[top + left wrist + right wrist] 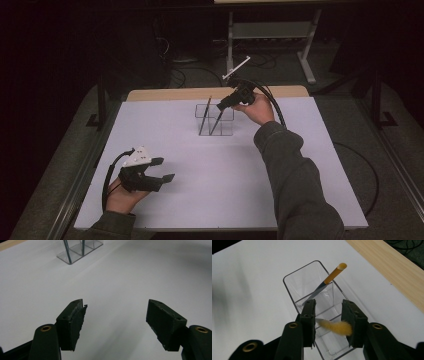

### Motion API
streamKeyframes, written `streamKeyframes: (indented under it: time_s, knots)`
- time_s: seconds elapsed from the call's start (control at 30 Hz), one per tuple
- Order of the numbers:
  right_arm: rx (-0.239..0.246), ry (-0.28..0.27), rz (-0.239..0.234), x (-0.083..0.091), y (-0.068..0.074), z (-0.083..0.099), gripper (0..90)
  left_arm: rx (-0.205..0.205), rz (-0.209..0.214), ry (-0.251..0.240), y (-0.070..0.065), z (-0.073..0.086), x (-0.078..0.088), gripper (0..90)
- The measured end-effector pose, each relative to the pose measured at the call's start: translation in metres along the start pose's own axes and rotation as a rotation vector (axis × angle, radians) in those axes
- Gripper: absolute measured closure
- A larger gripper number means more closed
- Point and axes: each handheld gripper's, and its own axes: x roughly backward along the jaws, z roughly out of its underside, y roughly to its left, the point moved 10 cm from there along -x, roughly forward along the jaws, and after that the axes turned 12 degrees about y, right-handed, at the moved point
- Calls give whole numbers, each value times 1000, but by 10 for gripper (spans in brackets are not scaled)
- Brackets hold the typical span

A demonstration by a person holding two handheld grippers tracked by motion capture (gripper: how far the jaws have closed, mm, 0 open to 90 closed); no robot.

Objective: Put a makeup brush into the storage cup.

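Right gripper [328, 322] above clear holder [292, 293] on white worktop [249, 290]. Jaws apart; blurred yellow-handled tool [337, 328] between them. Second tool [329, 277] leans in rear compartment.

No readable text, no labels, no brand marks, no numbers, no signs on anything

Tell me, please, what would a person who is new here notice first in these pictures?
First, the clear plastic holder near the far edge of the white table, with one orange-handled brush leaning in its far compartment. Next, the right gripper poised over the holder, jaws parted, with a second brush blurred between them. The left gripper rests open at the near left of the table.
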Motion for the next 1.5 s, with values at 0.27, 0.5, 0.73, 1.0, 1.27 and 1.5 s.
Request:
streamKeyframes:
  time_s: [0.27, 0.5, 0.73, 1.0, 1.27, 1.5]
  knots:
    - [-4, -26, 13, 11, 0, 4, 591, -6, 0, 12, -1, 1, -1, 300]
    - [-44, -48, -7, 21, 3, 11, 569, -4, -2, 14, -1, 1, 0, 298]
    - [-50, -74, 0, 30, 6, 16, 554, -7, -2, 5, -2, 0, 0, 298]
    - [-46, -93, 1, 40, 9, 22, 530, -9, 2, 11, -4, 1, -1, 297]
    - [-51, -108, 5, 44, 10, 28, 514, -17, -3, 16, -3, 2, 0, 296]
    - [-59, -117, -4, 45, 13, 33, 502, -13, 0, 14, -3, 1, 0, 296]
